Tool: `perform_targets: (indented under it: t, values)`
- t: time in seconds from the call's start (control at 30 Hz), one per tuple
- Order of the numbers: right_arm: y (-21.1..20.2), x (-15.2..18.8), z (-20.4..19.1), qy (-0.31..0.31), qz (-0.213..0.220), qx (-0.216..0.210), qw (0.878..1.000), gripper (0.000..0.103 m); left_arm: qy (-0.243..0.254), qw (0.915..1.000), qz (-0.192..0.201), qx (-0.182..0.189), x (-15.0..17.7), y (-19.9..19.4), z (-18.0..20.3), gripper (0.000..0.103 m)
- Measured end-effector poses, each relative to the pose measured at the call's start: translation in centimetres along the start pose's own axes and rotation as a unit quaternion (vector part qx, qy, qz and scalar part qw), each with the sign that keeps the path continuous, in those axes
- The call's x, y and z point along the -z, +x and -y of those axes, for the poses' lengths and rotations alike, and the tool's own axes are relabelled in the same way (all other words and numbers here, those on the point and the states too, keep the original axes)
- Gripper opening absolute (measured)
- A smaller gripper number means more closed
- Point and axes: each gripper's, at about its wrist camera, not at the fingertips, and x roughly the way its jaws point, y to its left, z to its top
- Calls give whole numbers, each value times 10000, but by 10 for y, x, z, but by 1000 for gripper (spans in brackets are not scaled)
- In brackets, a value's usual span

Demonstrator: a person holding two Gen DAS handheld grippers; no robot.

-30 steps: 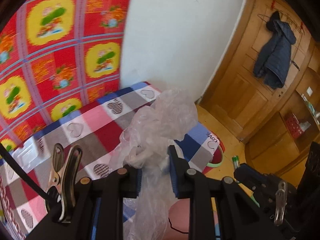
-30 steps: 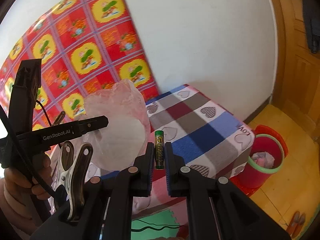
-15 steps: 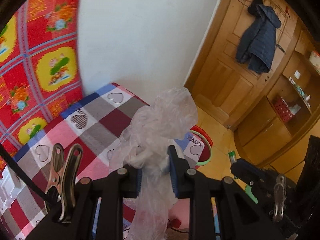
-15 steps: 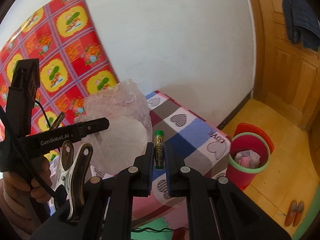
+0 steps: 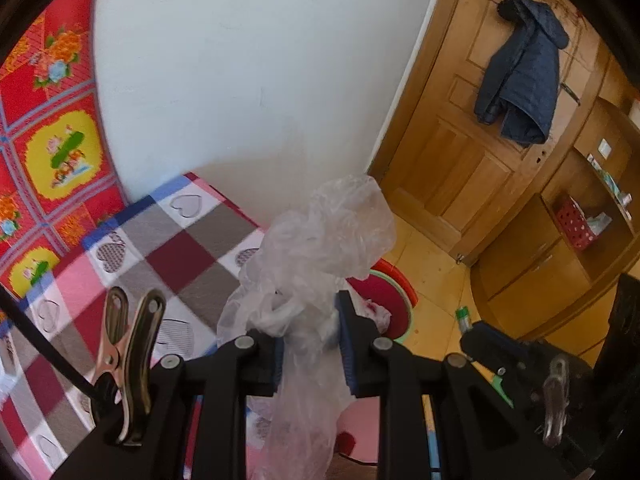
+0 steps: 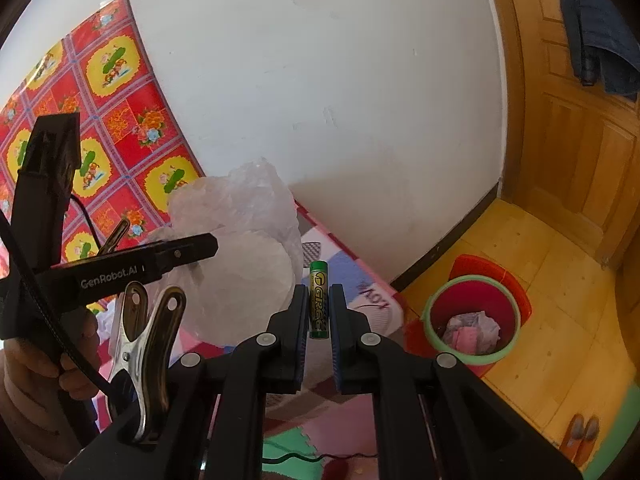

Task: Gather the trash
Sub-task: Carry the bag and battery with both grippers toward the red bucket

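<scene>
My left gripper [image 5: 310, 322] is shut on a crumpled clear plastic bag [image 5: 320, 236], which bulges above the fingers and hangs below them. The bag also shows in the right wrist view [image 6: 240, 256], held by the left gripper [image 6: 208, 246]. My right gripper [image 6: 319, 308] is shut on a green battery [image 6: 319, 300] standing upright between the pads. It shows at the right in the left wrist view [image 5: 468, 330], with the battery tip [image 5: 463, 316]. A red trash bin with a green rim [image 6: 472, 320] stands on the floor beyond the table corner, with paper trash inside. It is partly hidden behind the bag in the left wrist view [image 5: 394, 292].
A table with a checkered heart-print cloth [image 5: 168, 256] lies below and left; its corner shows in the right wrist view [image 6: 372, 292]. A white wall [image 6: 340, 100] is behind. A wooden door [image 5: 480, 140] with a hanging blue jacket [image 5: 524, 80] and a wooden shelf unit [image 5: 580, 232] stand to the right.
Both grippers have swung right, away from the table toward the bin and door. The bin is now nearer in both views. Both grips are unchanged.
</scene>
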Motion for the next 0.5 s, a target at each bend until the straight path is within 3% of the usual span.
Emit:
perform_targets:
  t: [0.3,0.5]
  values:
    - [-1,-13,76,-283,-230,-201,9991,11,-149,9998,5,-142,2,35,69,23]
    - [3,-18,125,-355,-357,-168,9986,11,-171,9995,-212,-161,8,72,105,23]
